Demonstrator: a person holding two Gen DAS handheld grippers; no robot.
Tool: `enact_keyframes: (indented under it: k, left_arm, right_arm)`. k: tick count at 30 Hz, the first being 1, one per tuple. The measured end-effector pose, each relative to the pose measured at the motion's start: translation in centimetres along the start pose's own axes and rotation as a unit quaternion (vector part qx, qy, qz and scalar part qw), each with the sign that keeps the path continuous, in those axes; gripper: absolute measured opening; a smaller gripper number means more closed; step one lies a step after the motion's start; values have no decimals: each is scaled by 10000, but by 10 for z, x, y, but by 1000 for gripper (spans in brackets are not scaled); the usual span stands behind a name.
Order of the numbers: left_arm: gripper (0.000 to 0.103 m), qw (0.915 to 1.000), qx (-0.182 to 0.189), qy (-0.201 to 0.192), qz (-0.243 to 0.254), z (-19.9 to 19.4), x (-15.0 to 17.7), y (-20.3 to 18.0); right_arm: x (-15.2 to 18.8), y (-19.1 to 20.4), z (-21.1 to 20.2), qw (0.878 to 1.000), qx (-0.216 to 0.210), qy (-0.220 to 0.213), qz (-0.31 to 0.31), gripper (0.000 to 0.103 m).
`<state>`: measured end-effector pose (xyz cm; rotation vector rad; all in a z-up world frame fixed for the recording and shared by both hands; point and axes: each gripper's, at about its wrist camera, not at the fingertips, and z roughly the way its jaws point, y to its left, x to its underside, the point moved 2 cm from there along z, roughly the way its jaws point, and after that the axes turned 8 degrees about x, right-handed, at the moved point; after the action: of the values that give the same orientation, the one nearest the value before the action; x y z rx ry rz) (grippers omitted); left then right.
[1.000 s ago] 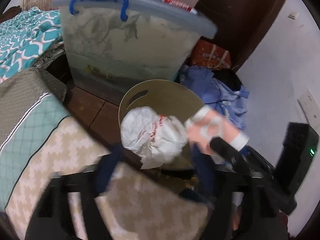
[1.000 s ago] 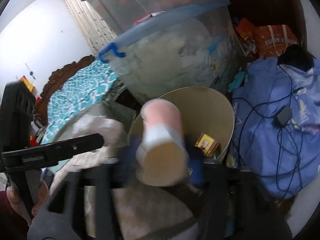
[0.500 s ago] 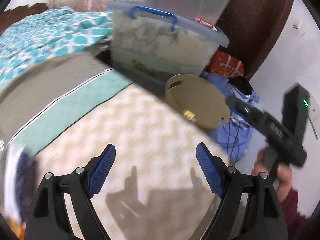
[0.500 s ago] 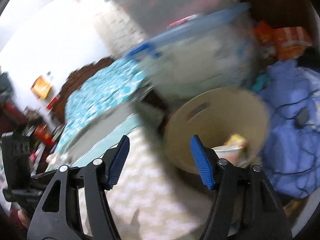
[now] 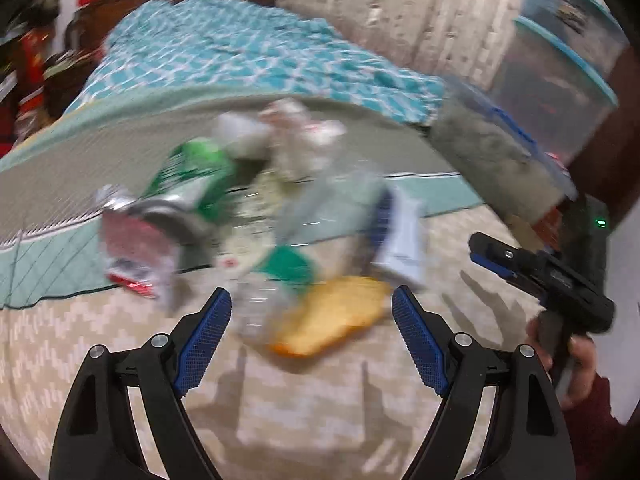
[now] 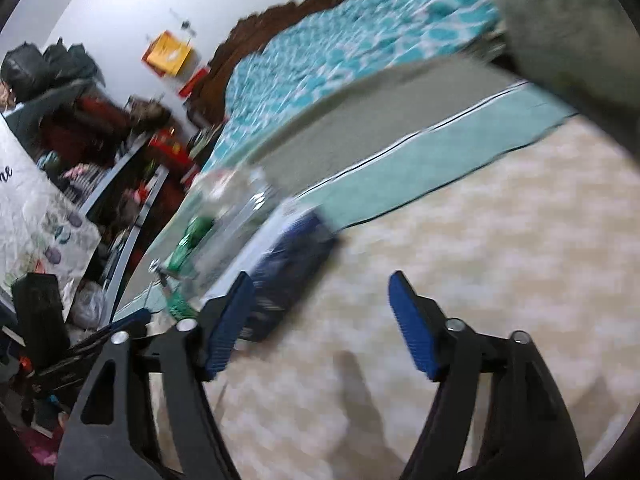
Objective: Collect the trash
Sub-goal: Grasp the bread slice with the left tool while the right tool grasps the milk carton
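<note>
Bed (image 5: pixel 280 400): soft surface under a beige zigzag-weave cover, with a quilted mint band edged by a dark line, then a grey-green strip, then a teal and white lattice-print blanket (image 5: pixel 248 52) toward the carved dark headboard.
Storage boxes (image 5: pixel 560 64): stacked translucent plastic bins with teal lids, past the bed's far right corner.
Trash pile (image 5: pixel 280 216): motion-blurred heap mid-bed, on the seam between beige and mint.
Blue-and-white carton (image 6: pixel 292 264): flat rectangular box, at the pile's right edge.
Green-and-silver wrapper (image 5: pixel 188 184): crinkled foil, left part of the pile.
Orange piece (image 5: pixel 332 324): rounded, flat, nearest the bed's near edge; material unclear.
Left gripper (image 5: pixel 312 332): jaws well apart, nothing between the blue ribbed pads, just short of the orange piece.
Right gripper (image 6: pixel 320 320): jaws just opening, apart and empty; left pad beside the carton.
</note>
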<state>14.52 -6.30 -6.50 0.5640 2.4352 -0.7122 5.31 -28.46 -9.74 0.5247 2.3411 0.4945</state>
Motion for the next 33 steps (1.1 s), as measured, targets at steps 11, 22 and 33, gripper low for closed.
enact_keyframes:
  k: [11, 22, 33]
  left_arm:
    - [43, 9965, 541, 366, -515, 33, 8, 35]
    - [58, 9958, 265, 148, -867, -3, 33, 60]
    - [68, 9844, 1021, 254, -1413, -22, 60, 39]
  right_arm:
    - [7, 62, 61, 9987, 183, 454, -126, 67]
    - [46, -5, -37, 9970, 557, 249, -482, 57]
    - [59, -28, -62, 9970, 687, -170, -325, 76]
